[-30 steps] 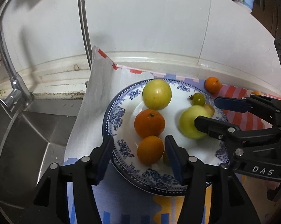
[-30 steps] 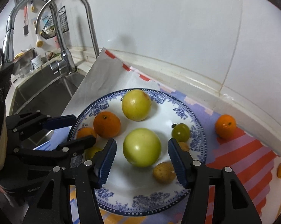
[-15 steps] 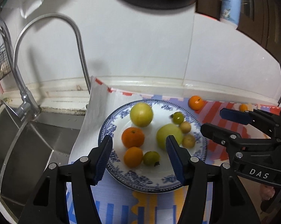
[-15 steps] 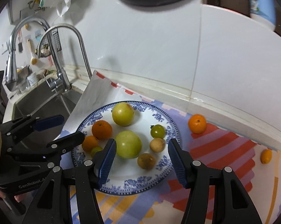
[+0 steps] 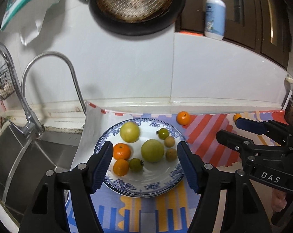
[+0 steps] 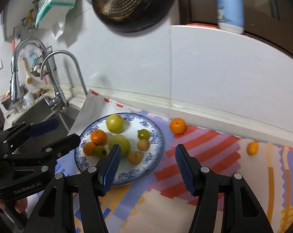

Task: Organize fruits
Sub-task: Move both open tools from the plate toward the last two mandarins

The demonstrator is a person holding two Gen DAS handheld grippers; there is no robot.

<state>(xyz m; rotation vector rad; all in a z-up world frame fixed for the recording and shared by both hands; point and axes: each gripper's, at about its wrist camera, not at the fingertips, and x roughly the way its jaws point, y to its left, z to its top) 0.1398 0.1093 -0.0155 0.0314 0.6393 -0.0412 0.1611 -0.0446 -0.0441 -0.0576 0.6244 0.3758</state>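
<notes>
Left wrist view: both grippers have pulled back and up from the plate (image 5: pixel 166 188).
Left gripper (image 5: pixel 144 167): wide, empty.
Right gripper (image 6: pixel 147 167): wide, empty.
Plate: eight fruits.
Outstanding: tangerine (image 6: pixel 177 125) just beyond the plate, kumquat (image 6: pixel 252 148) farther right, likely next.

A blue-and-white patterned plate (image 5: pixel 146 188) holds eight fruits. Toward its far rim lies a large yellow-green fruit (image 5: pixel 129 132); near the plate's middle sits a second large green fruit (image 5: pixel 152 150). On the plate's left side an orange mandarin (image 5: pixel 121 151) touches a smaller mandarin (image 5: pixel 120 167) nearer the front rim, and a small green tomato (image 5: pixel 135 164) lies just beside the latter. On the plate's right side are another green tomato (image 5: pixel 163 133) and two small tan round fruits (image 5: pixel 169 141) (image 5: pixel 171 154). Off the plate, beyond its right rim, a mandarin (image 6: pixel 177 126) rests on the striped mat, and a small yellow-orange fruit (image 6: pixel 252 148) lies farther right, well apart.
</notes>
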